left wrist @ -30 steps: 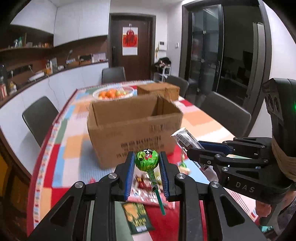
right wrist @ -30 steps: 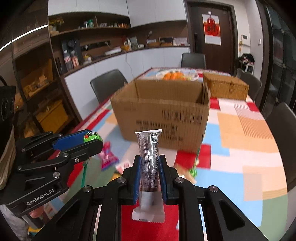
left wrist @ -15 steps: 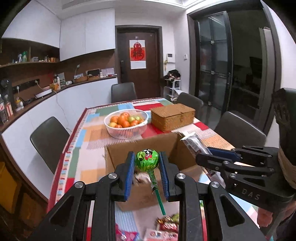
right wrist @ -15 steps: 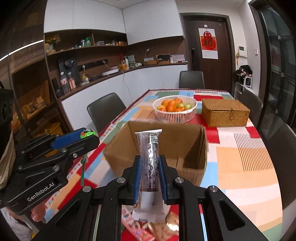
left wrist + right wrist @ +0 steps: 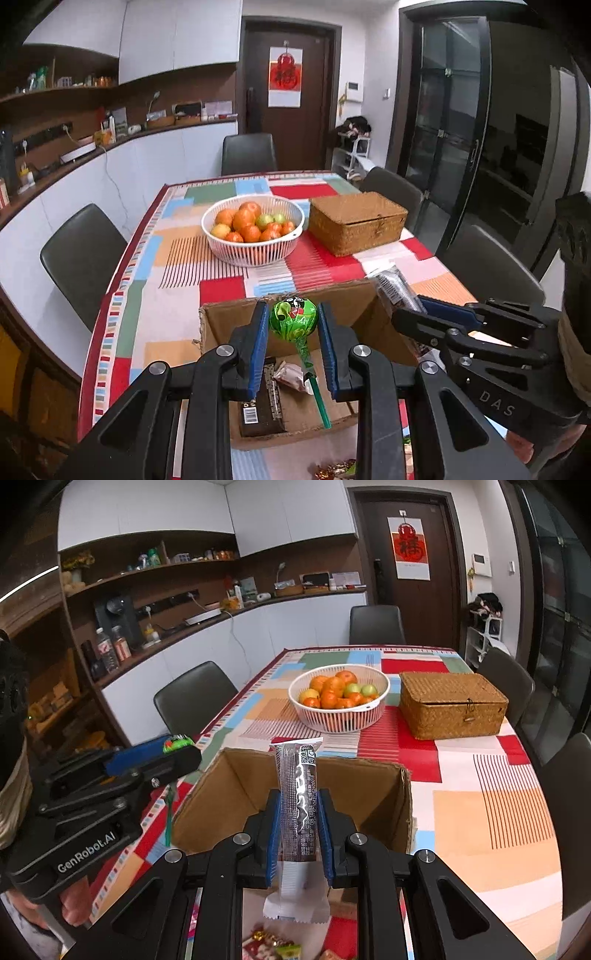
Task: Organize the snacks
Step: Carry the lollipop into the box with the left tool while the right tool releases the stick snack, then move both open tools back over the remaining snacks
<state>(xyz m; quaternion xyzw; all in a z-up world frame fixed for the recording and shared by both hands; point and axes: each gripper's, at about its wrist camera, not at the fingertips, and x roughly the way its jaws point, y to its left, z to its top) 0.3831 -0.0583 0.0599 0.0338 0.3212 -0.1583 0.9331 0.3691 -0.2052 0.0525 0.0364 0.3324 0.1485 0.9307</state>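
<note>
1. Two views, left wrist first. Your left gripper point(image 5: 292, 341) sits at the bottom centre of the frame, its blue pads closed on the round green head of a lollipop point(image 5: 293, 320); the green stick hangs down and to the right, long axis near vertical. Directly below and beyond the claw is the open cardboard box point(image 5: 229, 314), with a dark packet point(image 5: 258, 410) and a small wrapped sweet point(image 5: 291, 373) already on its floor. So the box mouth lies straight under the lollipop, and the drop turns on that.

2. At the right of the same view your right gripper point(image 5: 402, 314) comes in from the edge, holding a dark snack bar point(image 5: 395, 286) over the box's far right corner.

3. Right wrist view. Your right gripper point(image 5: 298, 834) at the bottom centre is clamped tight on the snack bar point(image 5: 297, 797), which stands upright, its white crimped end hanging below the pads. The box point(image 5: 369, 794) opens just ahead of and beneath the claw. You probably clear the near rim, though the gripper body hides that edge.

4. At the left of this view your left gripper point(image 5: 177, 751) shows the lollipop point(image 5: 178, 743) near the box's left wall. Both hands look about equally near; loose snacks point(image 5: 277, 945) remain on the table point(image 5: 480, 812) at the bottom edge.
</note>
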